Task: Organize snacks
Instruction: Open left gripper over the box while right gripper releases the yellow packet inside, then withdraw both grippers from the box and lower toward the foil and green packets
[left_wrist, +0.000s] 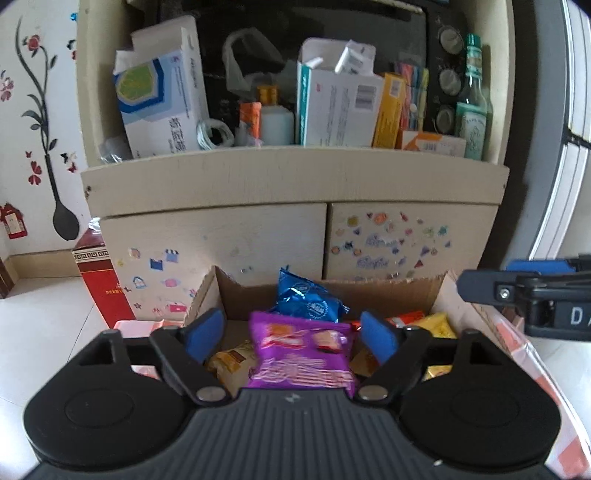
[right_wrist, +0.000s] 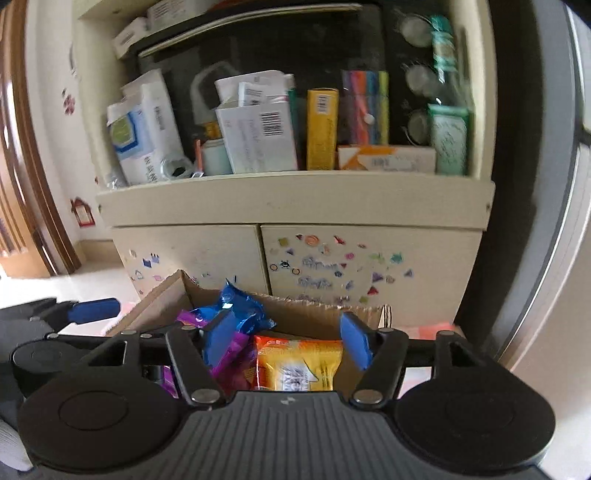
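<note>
A cardboard box (left_wrist: 373, 293) of snack packets stands on the floor in front of a cabinet. In the left wrist view my left gripper (left_wrist: 291, 334) is open over the box. A purple packet (left_wrist: 299, 356) lies between its blue pads, with a gap on the left side. Behind it a blue packet (left_wrist: 306, 301) leans up, and a yellow packet (left_wrist: 437, 325) lies to the right. In the right wrist view my right gripper (right_wrist: 290, 339) is open around an orange-yellow packet (right_wrist: 299, 363) without pressing it. The blue packet (right_wrist: 240, 302) and the purple packet (right_wrist: 231, 354) sit by its left pad.
The cream cabinet (left_wrist: 229, 240) has stickered doors just behind the box. Its shelf (left_wrist: 295, 162) holds cartons, bottles and a dark oven. A red carton (left_wrist: 101, 284) stands on the floor at the left. The right gripper's finger (left_wrist: 517, 291) reaches in from the right.
</note>
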